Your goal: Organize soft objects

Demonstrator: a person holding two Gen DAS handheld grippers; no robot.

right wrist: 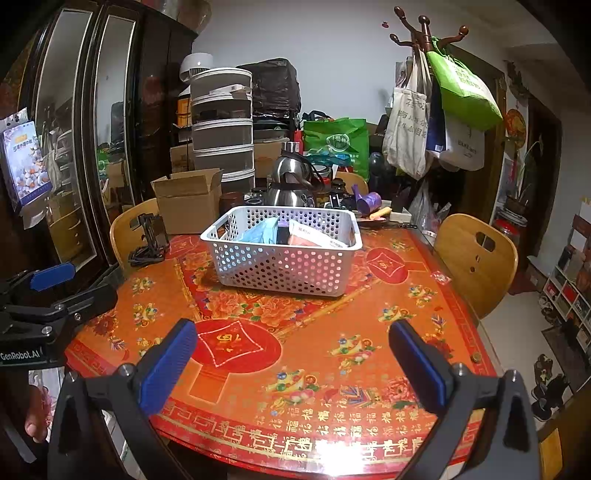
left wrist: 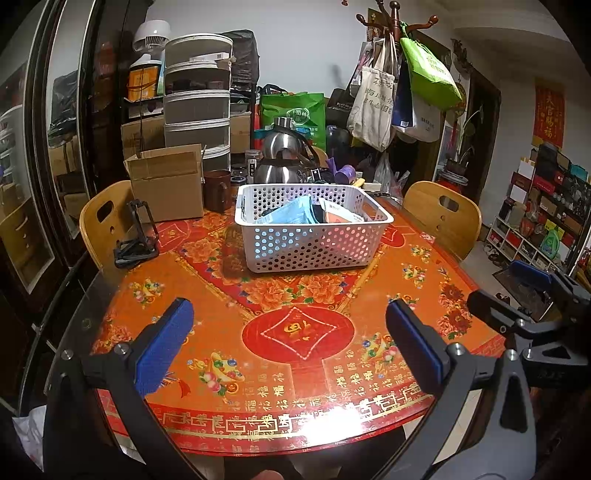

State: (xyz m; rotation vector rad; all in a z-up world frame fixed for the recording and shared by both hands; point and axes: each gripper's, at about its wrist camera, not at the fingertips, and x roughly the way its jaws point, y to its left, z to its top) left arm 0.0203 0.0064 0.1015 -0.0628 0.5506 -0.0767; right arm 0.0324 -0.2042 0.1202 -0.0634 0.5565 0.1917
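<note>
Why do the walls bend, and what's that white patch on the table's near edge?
Left wrist view: fisheye lens bows the cabinet; lamp glare whitens the table rim. Right wrist view: same bending, glare again on the rim; the basket stays sharp.

A round table (left wrist: 295, 354) with a glossy red-and-orange floral cover lies under and ahead of the jaws. Two wooden chairs (left wrist: 441, 216) flank it beyond the jaws. Left stands a dark mirrored cabinet (right wrist: 85, 140); far ahead-right, a coat rack (right wrist: 428, 33) against the pale wall (left wrist: 306, 40).
</note>
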